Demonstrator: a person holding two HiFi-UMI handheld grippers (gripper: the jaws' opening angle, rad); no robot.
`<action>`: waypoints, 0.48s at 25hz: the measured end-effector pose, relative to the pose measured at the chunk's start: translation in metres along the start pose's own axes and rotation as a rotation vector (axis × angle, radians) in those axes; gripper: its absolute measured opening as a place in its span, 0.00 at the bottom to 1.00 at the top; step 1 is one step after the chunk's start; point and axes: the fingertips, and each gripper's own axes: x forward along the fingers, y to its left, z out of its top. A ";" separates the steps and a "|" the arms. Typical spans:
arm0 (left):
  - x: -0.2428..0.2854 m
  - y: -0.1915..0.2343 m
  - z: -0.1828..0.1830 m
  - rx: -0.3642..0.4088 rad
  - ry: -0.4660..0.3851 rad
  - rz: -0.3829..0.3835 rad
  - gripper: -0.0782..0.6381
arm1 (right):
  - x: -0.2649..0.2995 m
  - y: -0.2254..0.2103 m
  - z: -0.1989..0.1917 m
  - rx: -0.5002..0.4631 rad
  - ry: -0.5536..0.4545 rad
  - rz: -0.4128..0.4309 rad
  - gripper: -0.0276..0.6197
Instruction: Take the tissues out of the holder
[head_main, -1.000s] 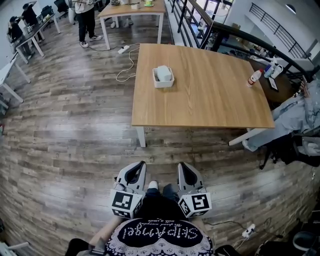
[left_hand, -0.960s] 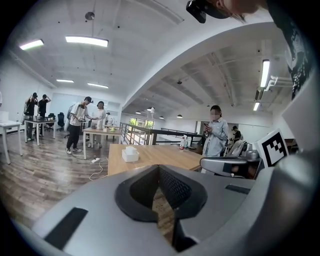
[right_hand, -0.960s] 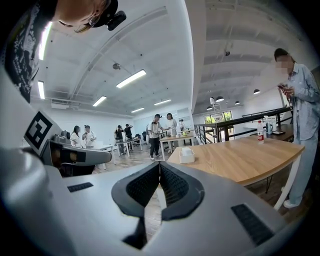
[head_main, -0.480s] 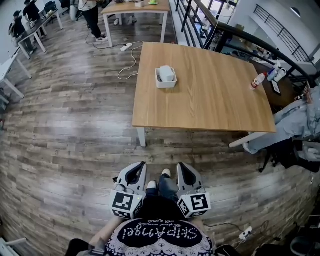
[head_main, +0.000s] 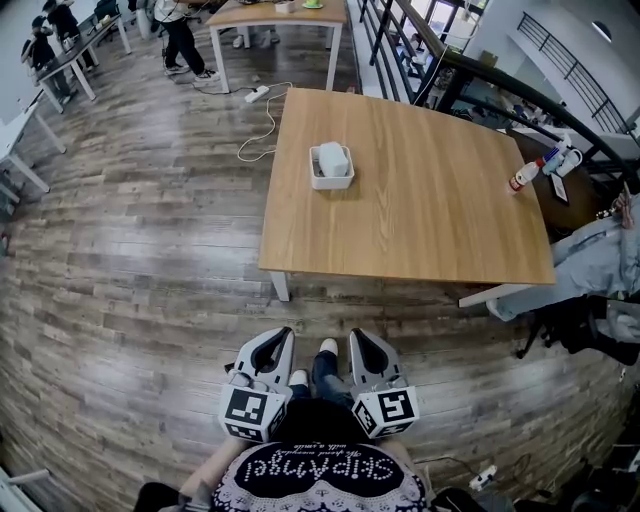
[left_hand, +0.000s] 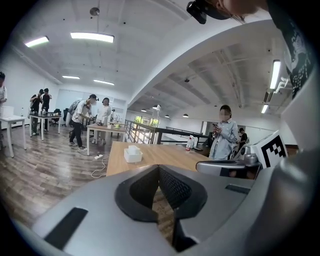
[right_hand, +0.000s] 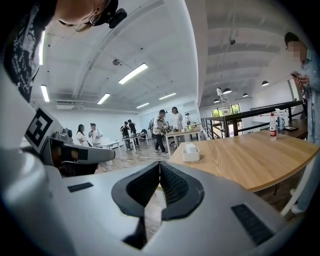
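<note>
Tissues (head_main: 333, 157) sit in the white holder (head_main: 330, 182) on the wooden table (head_main: 430, 210), toward its far left side. Left gripper (head_main: 282, 336) and right gripper (head_main: 358, 337) hang side by side short of the table's near edge, well apart from the holder, each with its jaws pressed together on nothing.

Two grippers are counted down front, the left gripper (head_main: 283, 338) and the right gripper (head_main: 357, 338). One big wooden table (head_main: 420, 220) is seen, with one white holder (head_main: 318, 182), one tissue stack (head_main: 333, 157) and one red-capped bottle (head_main: 521, 178) on it. Two floor strips get spotted too: a near power strip (head_main: 483, 478) and a far power strip (head_main: 258, 93).
</note>
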 end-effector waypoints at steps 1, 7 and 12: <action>0.004 0.001 0.003 0.002 -0.005 0.009 0.12 | 0.004 -0.003 0.003 -0.001 -0.001 0.009 0.06; 0.026 0.002 0.021 -0.020 -0.032 0.063 0.12 | 0.026 -0.022 0.016 -0.013 -0.008 0.058 0.06; 0.043 0.001 0.030 -0.006 -0.044 0.082 0.12 | 0.038 -0.040 0.027 -0.016 -0.032 0.081 0.06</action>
